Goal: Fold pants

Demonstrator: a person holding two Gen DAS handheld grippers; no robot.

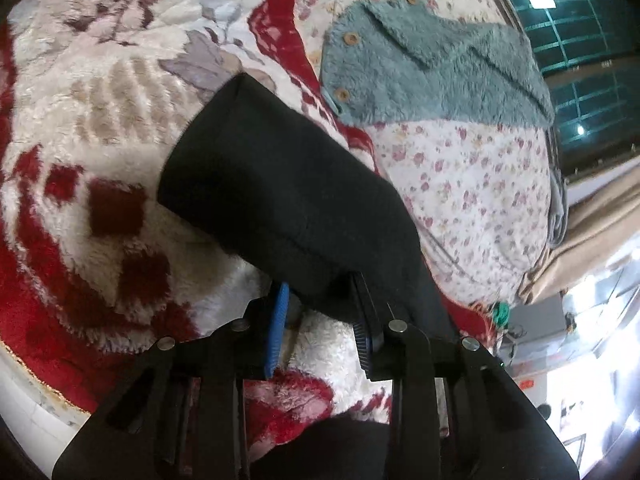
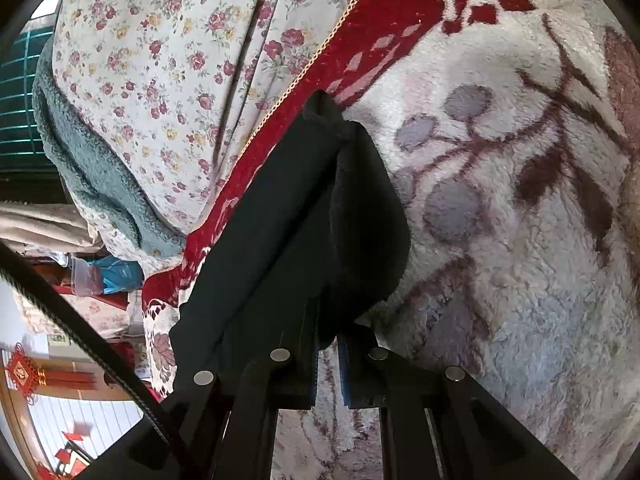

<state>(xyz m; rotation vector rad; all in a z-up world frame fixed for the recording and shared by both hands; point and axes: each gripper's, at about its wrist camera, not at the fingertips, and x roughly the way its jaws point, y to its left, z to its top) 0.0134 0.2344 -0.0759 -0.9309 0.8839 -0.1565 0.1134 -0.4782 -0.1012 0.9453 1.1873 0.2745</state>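
Plush blanket (image 1: 100, 128), teal cardigan (image 1: 432, 64) buttons left-view only, both grippers clamping pants (image 2: 288, 216)

Daylight was soft and even, with weak shadows. The window area (image 1: 600, 340) was blown out by glare. Fisheye bending and dark vignetting marked the edges; the black pants (image 1: 280, 192) showed almost no detail

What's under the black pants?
Under the pants lies a fluffy red-and-white blanket. Both the left gripper and the right gripper hold the pants up. The patch of blanket right behind the cloth is covered, so I can't see it.
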